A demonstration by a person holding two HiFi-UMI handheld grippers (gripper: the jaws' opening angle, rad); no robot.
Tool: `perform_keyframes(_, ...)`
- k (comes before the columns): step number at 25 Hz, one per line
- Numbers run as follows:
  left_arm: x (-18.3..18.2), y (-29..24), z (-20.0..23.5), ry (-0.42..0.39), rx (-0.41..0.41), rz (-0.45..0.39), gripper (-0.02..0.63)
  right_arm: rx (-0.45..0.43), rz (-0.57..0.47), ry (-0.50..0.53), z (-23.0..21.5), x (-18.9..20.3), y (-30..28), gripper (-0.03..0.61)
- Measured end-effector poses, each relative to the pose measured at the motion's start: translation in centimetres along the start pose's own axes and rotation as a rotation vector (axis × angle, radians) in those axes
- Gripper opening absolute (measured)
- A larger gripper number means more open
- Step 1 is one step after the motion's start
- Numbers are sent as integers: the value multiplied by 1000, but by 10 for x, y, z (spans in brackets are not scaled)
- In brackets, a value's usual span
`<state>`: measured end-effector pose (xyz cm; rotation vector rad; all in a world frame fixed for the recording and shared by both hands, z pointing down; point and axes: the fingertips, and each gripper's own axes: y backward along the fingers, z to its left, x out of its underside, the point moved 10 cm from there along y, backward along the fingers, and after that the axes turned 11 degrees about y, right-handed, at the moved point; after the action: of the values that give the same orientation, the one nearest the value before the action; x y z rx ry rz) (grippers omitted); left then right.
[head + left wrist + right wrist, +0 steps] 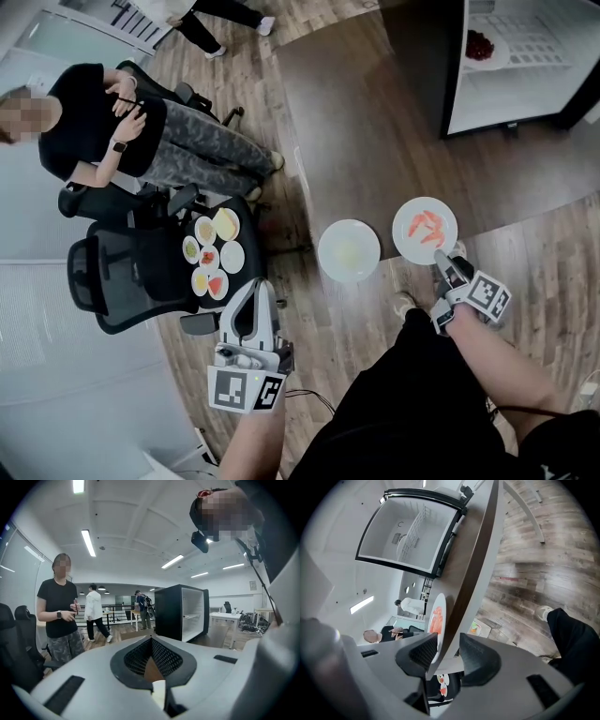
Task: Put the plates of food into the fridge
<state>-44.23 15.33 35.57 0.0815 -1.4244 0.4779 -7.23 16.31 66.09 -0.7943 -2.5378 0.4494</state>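
Dark table [375, 122] before the open fridge [525, 84] lies under the plate of orange food [424, 229], rim clamped in the right claw [439, 264], best held level going in.

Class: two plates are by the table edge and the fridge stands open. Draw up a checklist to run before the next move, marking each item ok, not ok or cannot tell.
1. Right gripper clamped on the rim of the plate of orange food: ok.
2. That plate level, food in place: ok.
3. Fridge open: ok.
4. Room inside beside the plate of red food: ok.
5. Plate of pale food wholly supported by the table: cannot tell.
6. Left gripper empty, jaws together: ok.
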Motion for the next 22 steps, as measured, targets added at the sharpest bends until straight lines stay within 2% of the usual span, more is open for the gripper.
perform_keyframes(6, -2, 1, -1, -9, 10, -2, 3, -23, -22, 26, 3, 0, 0, 47)
perform_keyframes(16, -2, -7, -1, -12, 34, 8, 3, -165, -93, -80, 0, 1, -6, 20)
perform_keyframes(22, -3, -16, -7, -36, 81, 30, 3, -183, -85, -95, 1, -3, -4, 20)
